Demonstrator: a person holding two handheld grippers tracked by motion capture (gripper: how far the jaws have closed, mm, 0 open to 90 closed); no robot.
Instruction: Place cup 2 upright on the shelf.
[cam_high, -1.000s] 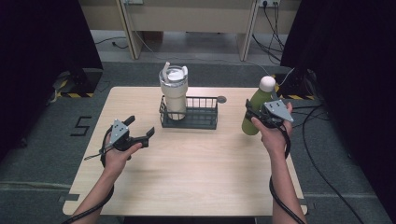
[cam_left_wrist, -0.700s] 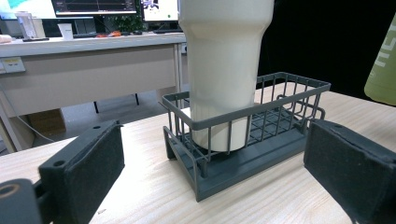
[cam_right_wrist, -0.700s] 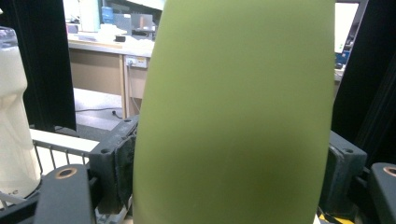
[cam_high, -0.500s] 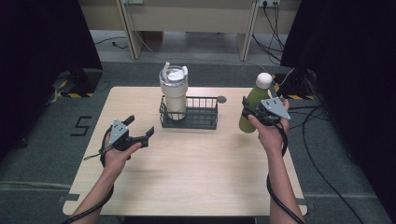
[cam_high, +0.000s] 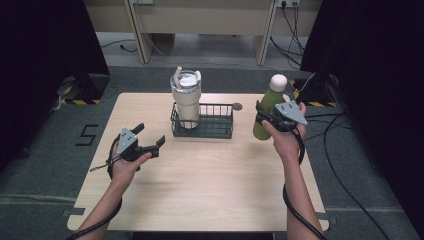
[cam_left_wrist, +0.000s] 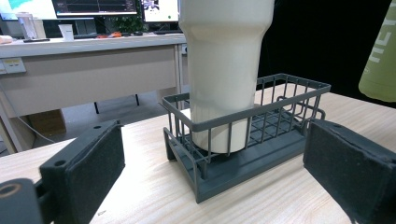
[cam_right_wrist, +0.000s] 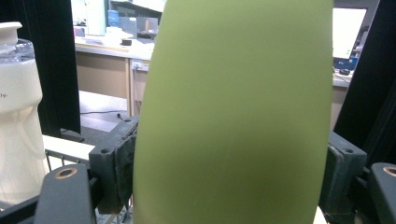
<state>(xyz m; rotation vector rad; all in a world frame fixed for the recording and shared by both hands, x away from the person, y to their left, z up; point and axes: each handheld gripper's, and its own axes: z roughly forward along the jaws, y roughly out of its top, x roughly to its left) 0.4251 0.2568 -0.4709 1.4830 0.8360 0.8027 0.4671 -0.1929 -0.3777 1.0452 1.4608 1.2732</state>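
Table (cam_high: 210, 195): one bottle (cam_high: 266, 107), one tumbler (cam_high: 186, 100).

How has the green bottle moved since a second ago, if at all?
Yes. The green bottle, clamped in the right gripper, has shifted slightly left, closing its gap to the wire basket.

- High view: even overhead light on the table (cam_high: 210, 190); surroundings left and right fall to near black. Shadows soft and short.
- Left gripper view: bright, wire basket (cam_left_wrist: 243, 140) sharp; near black pads soft.
- Right gripper view: green bottle (cam_right_wrist: 233, 116) very close, slightly soft, matte, no glare; background mildly blurred.
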